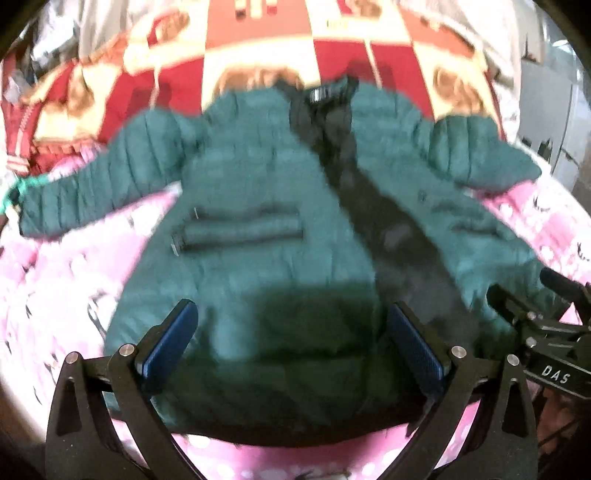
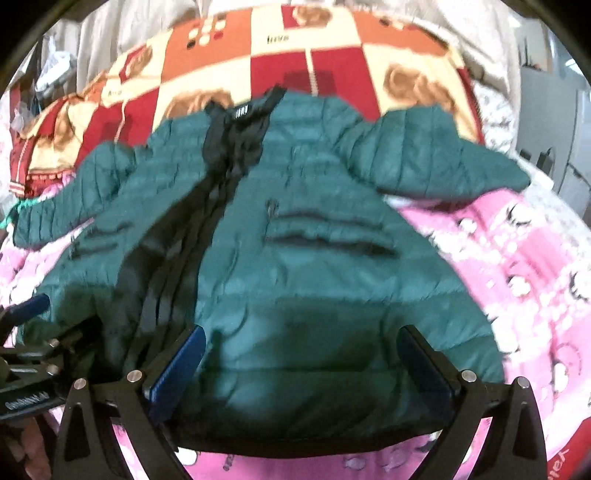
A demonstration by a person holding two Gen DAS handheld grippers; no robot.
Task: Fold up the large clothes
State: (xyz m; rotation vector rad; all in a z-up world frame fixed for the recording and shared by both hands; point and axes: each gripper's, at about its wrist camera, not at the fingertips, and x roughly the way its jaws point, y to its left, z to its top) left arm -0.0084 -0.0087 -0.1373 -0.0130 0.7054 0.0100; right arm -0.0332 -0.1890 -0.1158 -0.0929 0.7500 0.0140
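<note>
The green jacket (image 1: pixel 266 236) lies spread front-up on the pink blanket (image 1: pixel 66 295). It looks puffy, light, slippery; best pinched at the hem. Left gripper (image 1: pixel 291 332) and right gripper (image 2: pixel 303 354) hover over the hem, both spread wide and holding nothing.

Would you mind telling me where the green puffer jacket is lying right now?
In both wrist views the green puffer jacket lies spread front-up on the pink blanket, collar toward the red checked blanket, hem nearest the grippers.

a pink patterned bedspread (image 2: pixel 517 258) covers the bed. beyond it lies a red, orange and cream checked blanket (image 2: pixel 280 55) printed with teddy bears. pale curtains (image 1: pixel 480 33) hang behind. a grey cabinet (image 2: pixel 546 110) stands at the right.
</note>
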